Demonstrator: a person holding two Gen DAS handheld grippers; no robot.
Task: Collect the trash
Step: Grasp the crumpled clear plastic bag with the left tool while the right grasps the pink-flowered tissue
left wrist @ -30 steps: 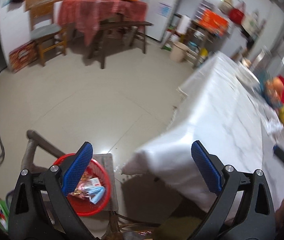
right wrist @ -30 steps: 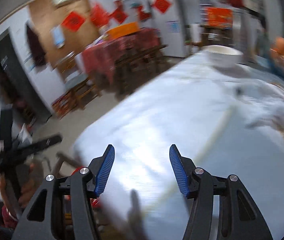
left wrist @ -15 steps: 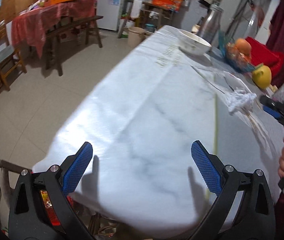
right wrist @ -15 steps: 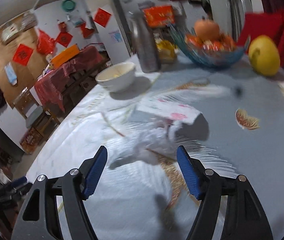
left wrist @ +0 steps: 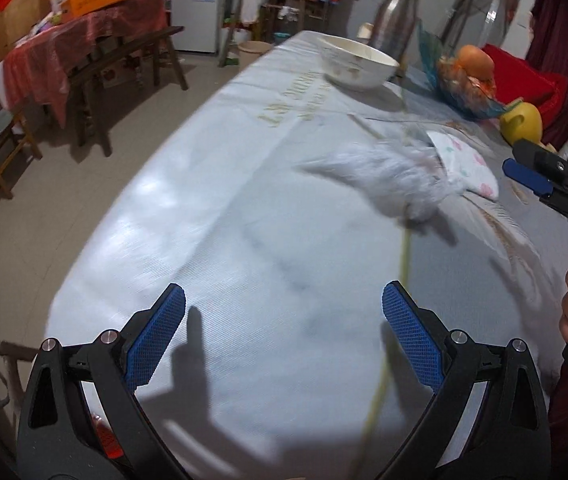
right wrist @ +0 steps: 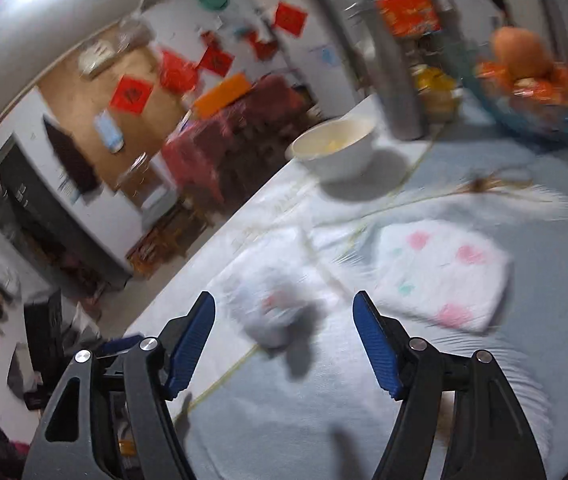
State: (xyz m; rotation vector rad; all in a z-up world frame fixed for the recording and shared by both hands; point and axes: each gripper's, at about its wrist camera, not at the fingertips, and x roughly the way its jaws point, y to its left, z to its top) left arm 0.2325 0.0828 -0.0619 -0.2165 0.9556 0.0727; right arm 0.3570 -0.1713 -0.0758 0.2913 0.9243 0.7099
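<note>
The right tool (right wrist: 284,340) stands wide apart, empty, its jaws having just been opening, lined up on the crumpled white plastic wrapper (right wrist: 272,308) lying on the grey cloth-covered counter (right wrist: 403,420), likely for pickup. The left tool (left wrist: 284,340) is spread too, holding nothing, waiting over bare cloth.

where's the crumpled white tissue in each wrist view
Left wrist: crumpled tissue right of centre on the table, far ahead of the open left gripper.
Right wrist: tissue low centre, between and just beyond the open right gripper fingers, not gripped.
Shared landmark: white bowl at the table's far end.
</note>
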